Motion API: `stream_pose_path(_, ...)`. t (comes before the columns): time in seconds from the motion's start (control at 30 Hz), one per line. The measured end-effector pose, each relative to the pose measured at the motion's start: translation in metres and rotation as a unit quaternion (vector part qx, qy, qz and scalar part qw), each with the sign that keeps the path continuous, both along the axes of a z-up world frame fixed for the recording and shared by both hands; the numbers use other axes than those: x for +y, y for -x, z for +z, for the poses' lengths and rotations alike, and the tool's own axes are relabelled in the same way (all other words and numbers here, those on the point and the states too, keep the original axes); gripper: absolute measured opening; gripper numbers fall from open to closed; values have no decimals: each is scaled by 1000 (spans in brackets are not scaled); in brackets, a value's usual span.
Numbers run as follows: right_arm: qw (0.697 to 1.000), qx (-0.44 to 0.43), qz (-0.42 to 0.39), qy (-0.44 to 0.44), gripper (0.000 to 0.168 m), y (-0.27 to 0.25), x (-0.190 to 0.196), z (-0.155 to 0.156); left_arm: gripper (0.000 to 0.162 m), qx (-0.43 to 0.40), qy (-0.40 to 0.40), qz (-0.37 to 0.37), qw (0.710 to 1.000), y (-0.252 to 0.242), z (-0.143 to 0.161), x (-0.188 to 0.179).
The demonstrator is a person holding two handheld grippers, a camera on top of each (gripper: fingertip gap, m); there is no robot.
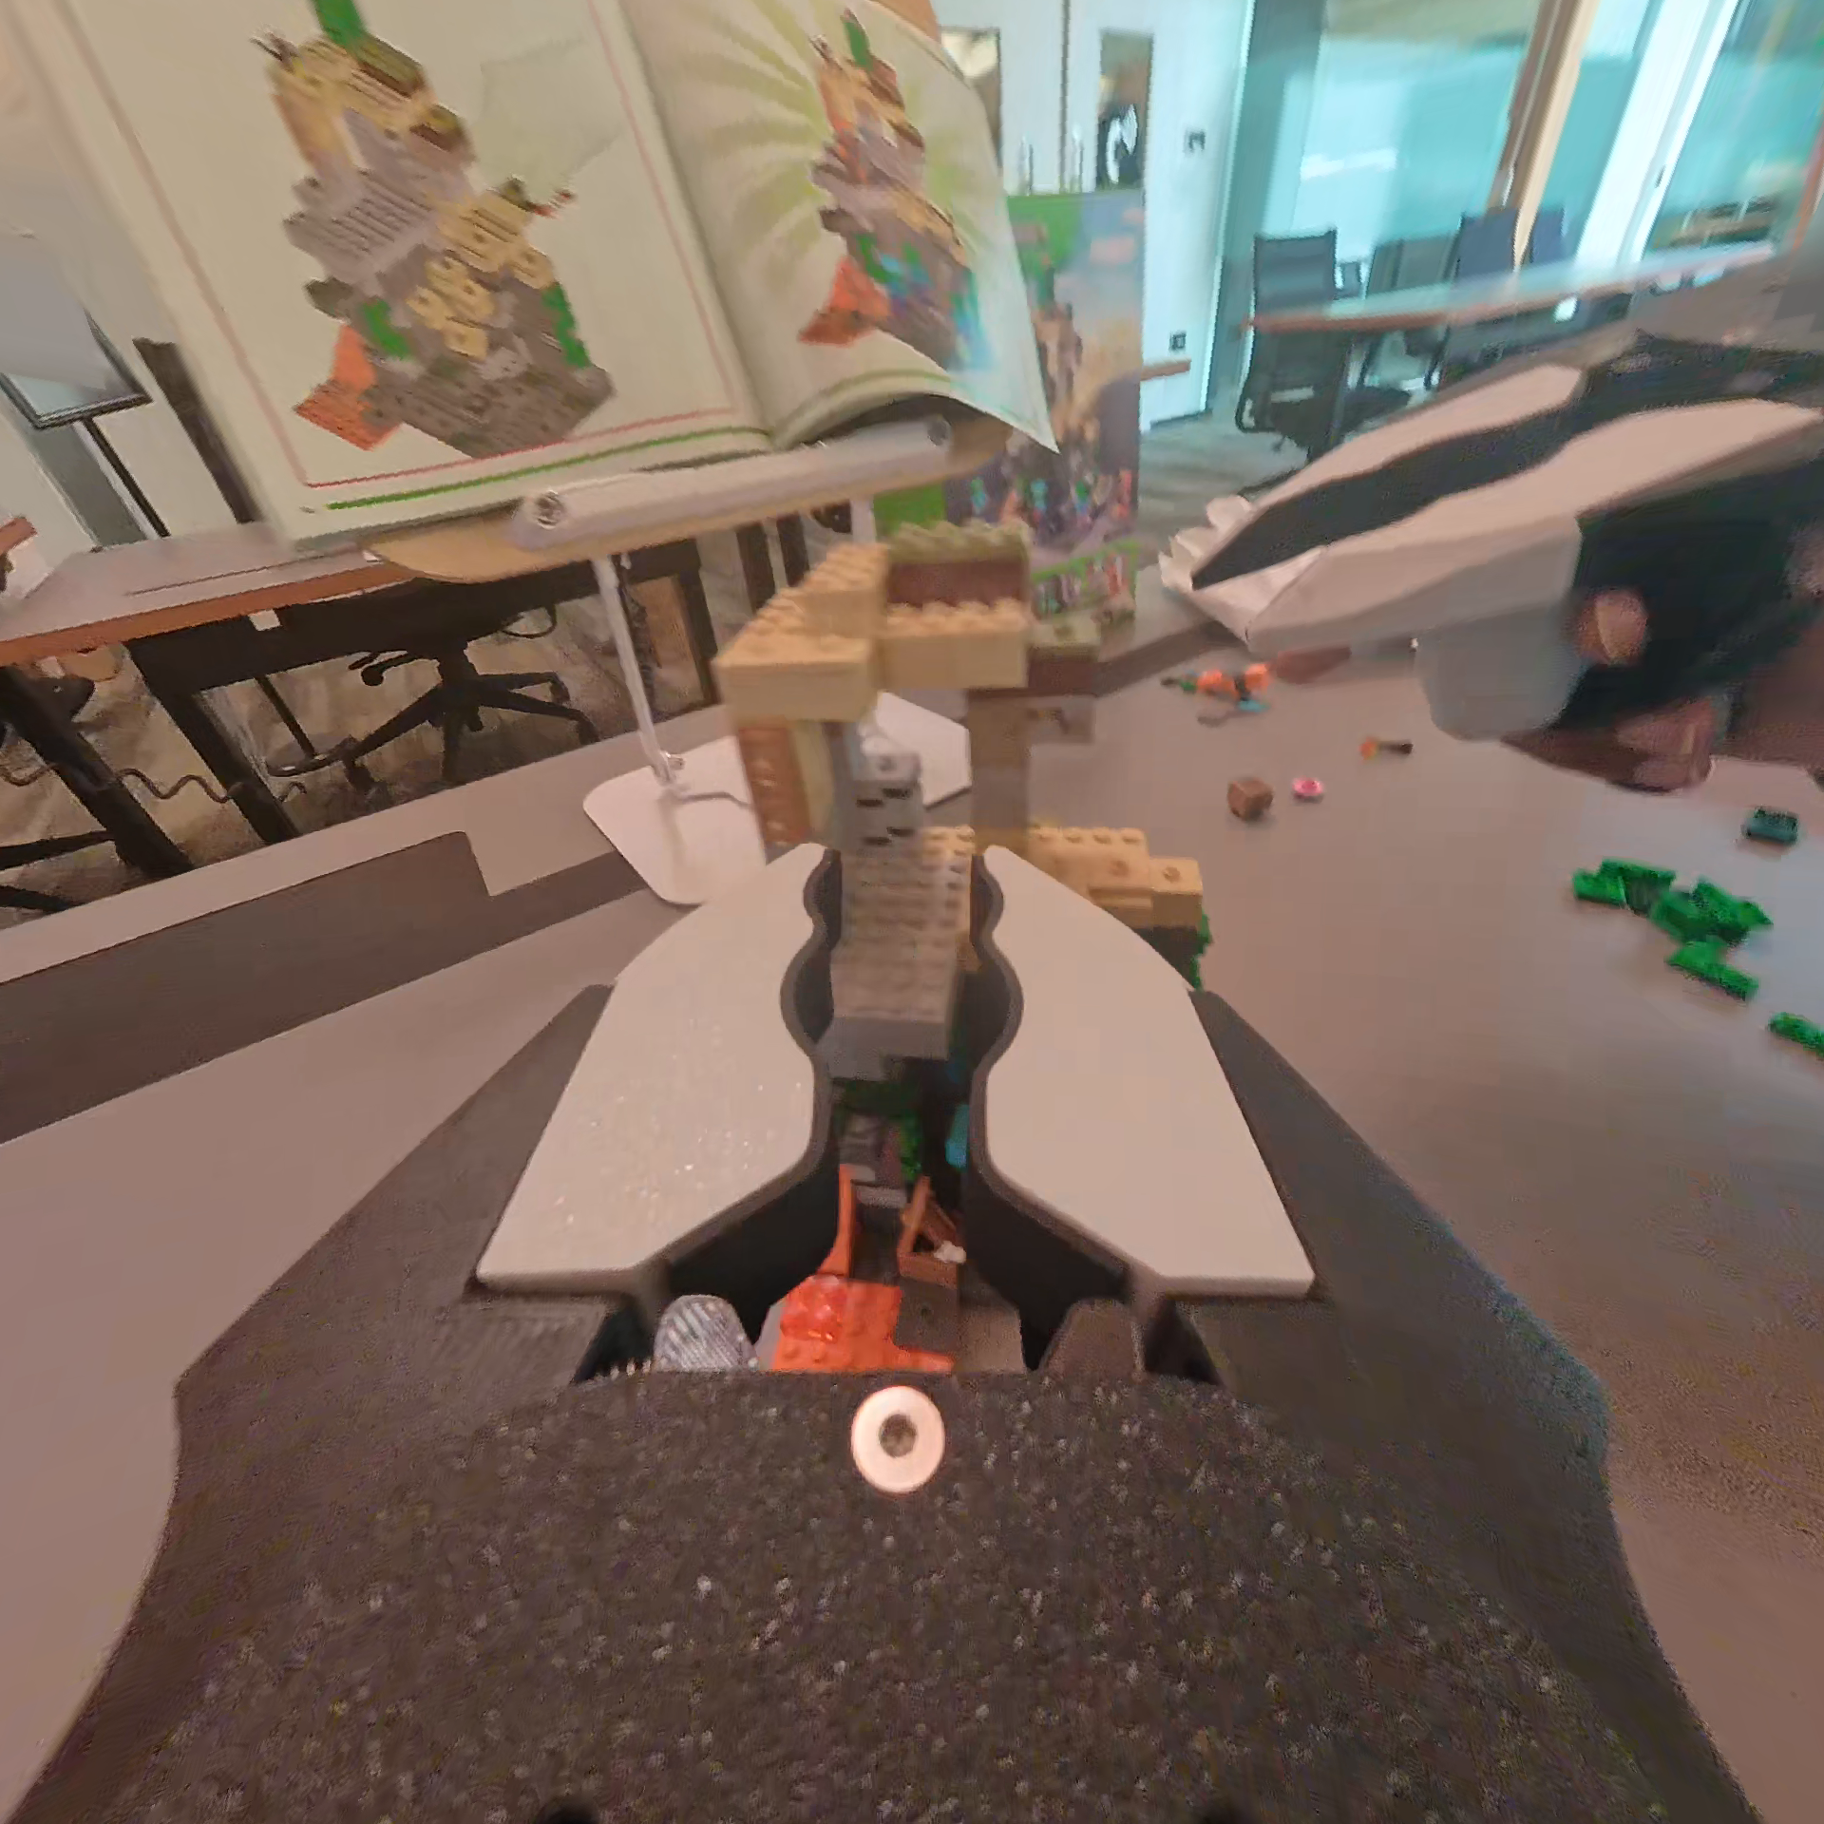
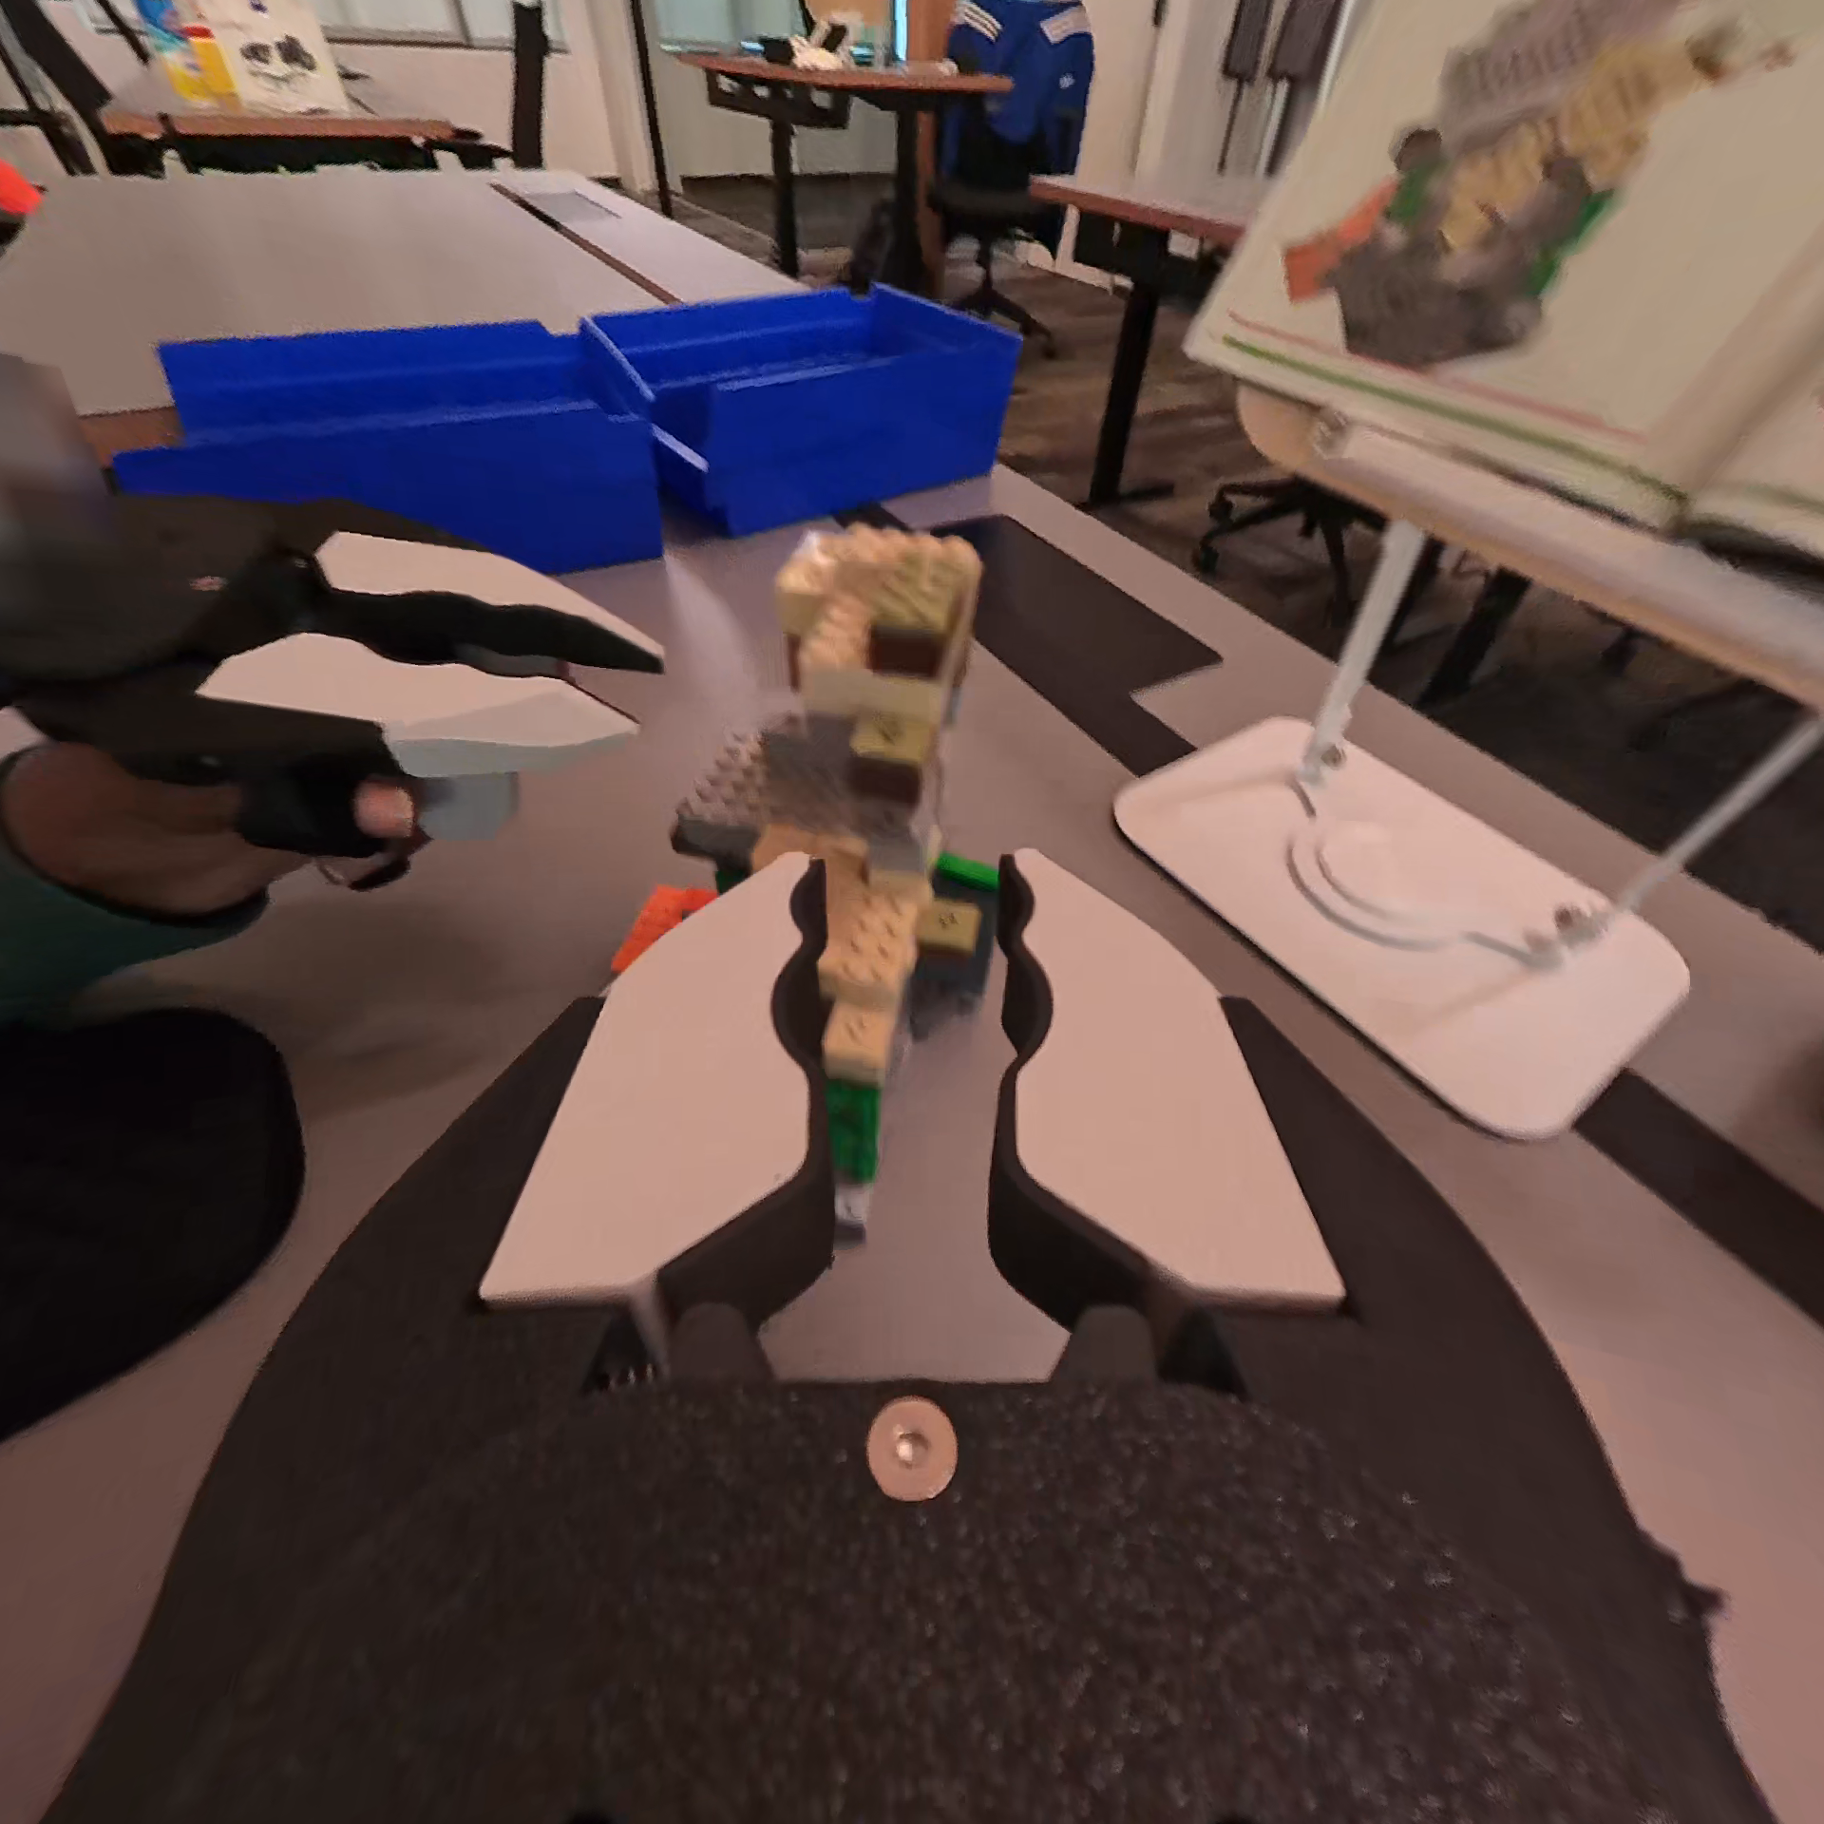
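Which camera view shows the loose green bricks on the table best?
The left wrist view: the green bricks lie scattered in plain sight on the table, at its right. The right wrist view does not show that pile.

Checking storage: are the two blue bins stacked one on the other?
No, the two blue bins sit side by side on the table.

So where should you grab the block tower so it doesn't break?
Probably low, on the wide grey base section, coming in level from the side along the table. The brick tower is tall and narrow, with tan blocks overhanging on thin columns, so squeezing up there could snap pieces off. The left gripper straddles that base section.
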State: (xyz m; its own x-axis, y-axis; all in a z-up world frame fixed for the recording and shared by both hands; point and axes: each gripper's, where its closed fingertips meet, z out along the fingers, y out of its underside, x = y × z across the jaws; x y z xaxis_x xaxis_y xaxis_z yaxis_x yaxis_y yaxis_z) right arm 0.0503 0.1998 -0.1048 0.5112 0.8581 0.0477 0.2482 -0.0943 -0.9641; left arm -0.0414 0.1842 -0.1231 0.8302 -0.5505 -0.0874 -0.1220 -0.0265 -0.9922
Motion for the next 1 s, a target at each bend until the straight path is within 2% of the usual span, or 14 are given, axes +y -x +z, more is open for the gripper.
stream_pose_path(0.17,999,-25,-12,17,32,37,17,20,36,-11,17,5,1000,18,9,30)
stream_pose_path(0.3,994,-74,-25,71,31,48,31,17,40,11,40,-28,999,7,2,50)
stream_pose_path(0.4,990,-107,-25,92,28,50,36,12,37,29,45,-56,997,-8,-2,55)
stream_pose_path(0.53,986,-131,-23,99,20,49,37,9,21,71,16,-20,997,-7,-4,62)
stream_pose_path(0.8,980,-171,-11,104,18,46,36,8,20,63,12,-8,998,-8,-4,59)
stream_pose_path(1.0,971,-192,27,139,17,45,36,8,20,74,3,0,997,-9,-4,56)
